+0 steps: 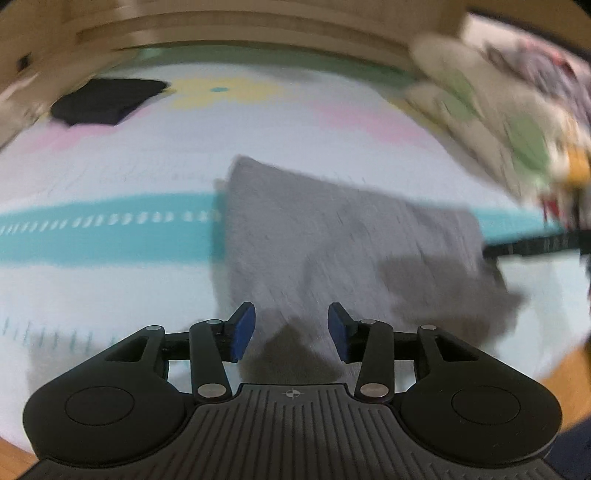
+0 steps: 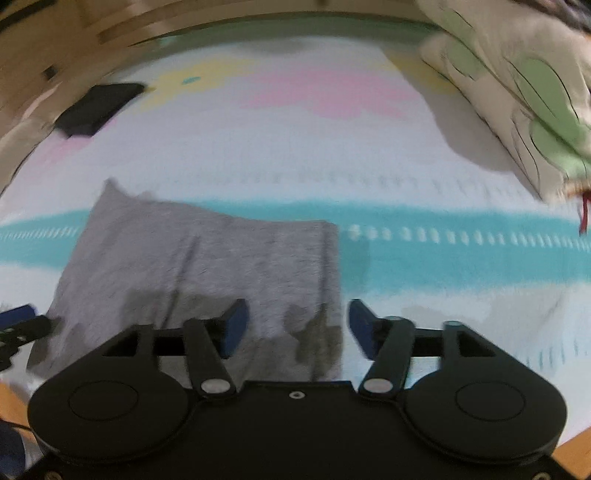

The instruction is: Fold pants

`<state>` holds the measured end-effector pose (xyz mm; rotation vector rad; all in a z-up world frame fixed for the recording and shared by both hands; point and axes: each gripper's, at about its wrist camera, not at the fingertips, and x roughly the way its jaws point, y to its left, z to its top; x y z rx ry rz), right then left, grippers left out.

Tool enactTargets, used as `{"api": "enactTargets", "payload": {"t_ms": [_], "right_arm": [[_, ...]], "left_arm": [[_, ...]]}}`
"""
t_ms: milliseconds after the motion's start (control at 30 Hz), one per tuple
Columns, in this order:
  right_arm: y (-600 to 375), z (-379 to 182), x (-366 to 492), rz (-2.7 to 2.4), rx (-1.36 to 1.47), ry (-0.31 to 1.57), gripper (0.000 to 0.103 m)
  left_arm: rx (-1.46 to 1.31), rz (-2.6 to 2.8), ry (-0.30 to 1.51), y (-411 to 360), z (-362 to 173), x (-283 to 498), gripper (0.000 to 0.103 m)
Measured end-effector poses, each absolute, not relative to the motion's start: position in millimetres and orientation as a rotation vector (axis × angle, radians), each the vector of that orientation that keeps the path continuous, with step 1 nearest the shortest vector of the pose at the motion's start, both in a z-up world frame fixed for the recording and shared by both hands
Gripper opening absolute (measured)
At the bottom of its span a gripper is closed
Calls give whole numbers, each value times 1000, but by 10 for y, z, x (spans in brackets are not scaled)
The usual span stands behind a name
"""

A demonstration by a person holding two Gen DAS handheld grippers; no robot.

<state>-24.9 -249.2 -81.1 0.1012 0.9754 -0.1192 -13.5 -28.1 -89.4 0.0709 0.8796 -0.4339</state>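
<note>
The grey pants (image 1: 343, 236) lie folded into a compact block on the bed's patterned sheet (image 1: 110, 166). My left gripper (image 1: 291, 330) is open and empty, hovering over the near left part of the pants. The pants also show in the right wrist view (image 2: 207, 266). My right gripper (image 2: 297, 326) is open and empty above their near right edge. The left gripper's blue fingertip (image 2: 16, 314) shows at the left edge of the right wrist view. Both views are motion-blurred.
A dark folded garment (image 1: 107, 99) lies at the far left of the bed. A pile of patterned bedding (image 1: 498, 122) sits at the right. A wooden headboard (image 1: 240, 29) runs along the far side. The other gripper's black arm (image 1: 528, 245) shows at right.
</note>
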Motion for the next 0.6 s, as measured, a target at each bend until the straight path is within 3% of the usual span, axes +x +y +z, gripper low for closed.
{"api": "enactTargets", "payload": {"t_ms": [200,367,500,600], "right_arm": [[-2201,-1139,-343,-120,-91,1123,80],[-2341,-1172,-309,-130,5,1144,86],[-2503,-1250,-249,-155,112,1188,101],[-2650,-1369,-186,-134,216,1218,102]], "left_arm": [[230,-404,867,-460,-1103,-310,44],[137,-390,939,-377,-1108,-167,48],[117,-373,971,-359,-1107,-116,53],[109,-362,983,-357,-1108,-95,56]]}}
